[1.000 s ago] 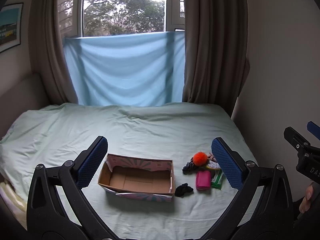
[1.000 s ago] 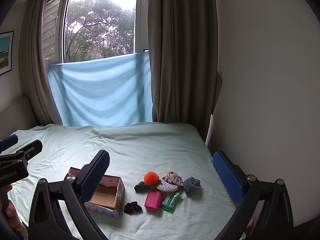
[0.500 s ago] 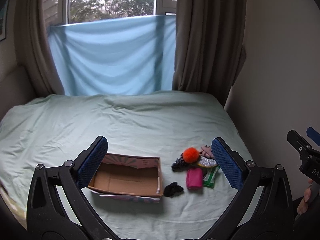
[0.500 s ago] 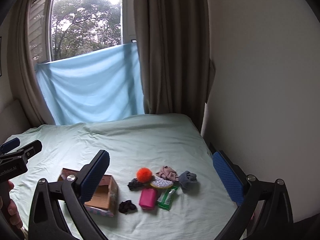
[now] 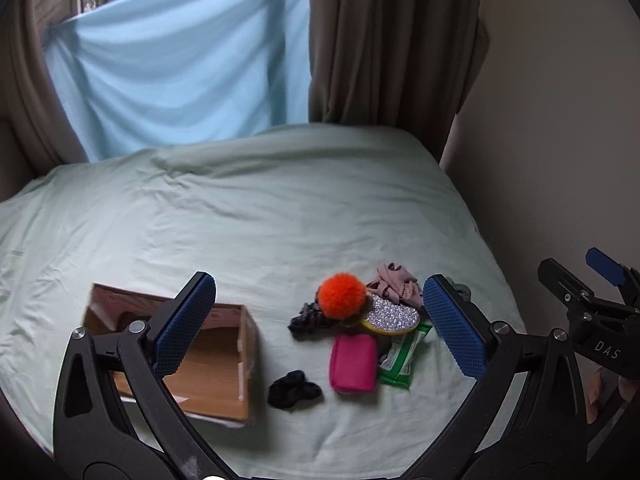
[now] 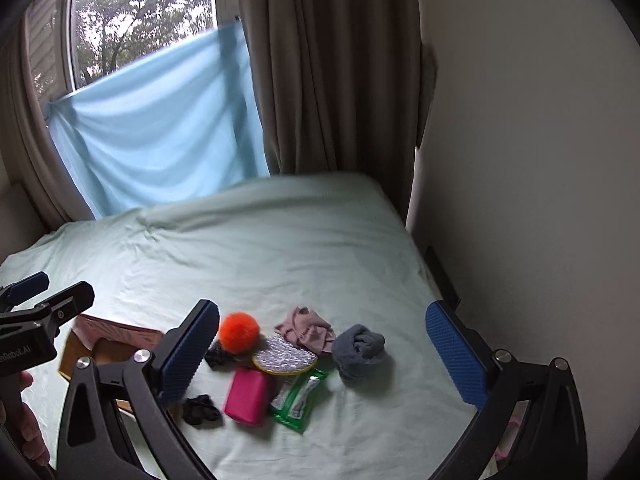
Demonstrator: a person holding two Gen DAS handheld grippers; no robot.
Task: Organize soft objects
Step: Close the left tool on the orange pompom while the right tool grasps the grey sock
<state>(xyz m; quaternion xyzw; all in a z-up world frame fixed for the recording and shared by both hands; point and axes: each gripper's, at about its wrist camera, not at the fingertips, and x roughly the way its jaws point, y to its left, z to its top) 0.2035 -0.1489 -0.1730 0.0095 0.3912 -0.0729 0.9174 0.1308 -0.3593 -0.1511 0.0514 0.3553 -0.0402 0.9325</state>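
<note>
While hovering above pale green bedsheet, left gripper spread wide, nothing between blue pads. Right gripper likewise released and empty, held over same bed.

Open cardboard box on sheet at left, partly hidden behind left finger. Just right of box, clustered soft things: orange pom-pom resting against dark scrunchie and sparkly round disc; pink fabric piece behind disc; grey rolled sock at far right of cluster, seen clearly only from right wrist. Magenta pouch in front of disc, touching green wipes packet. Second black scrunchie lying apart, between pouch and box. All still outside box.

Blue cloth hung across window, brown curtain beside it.
</note>
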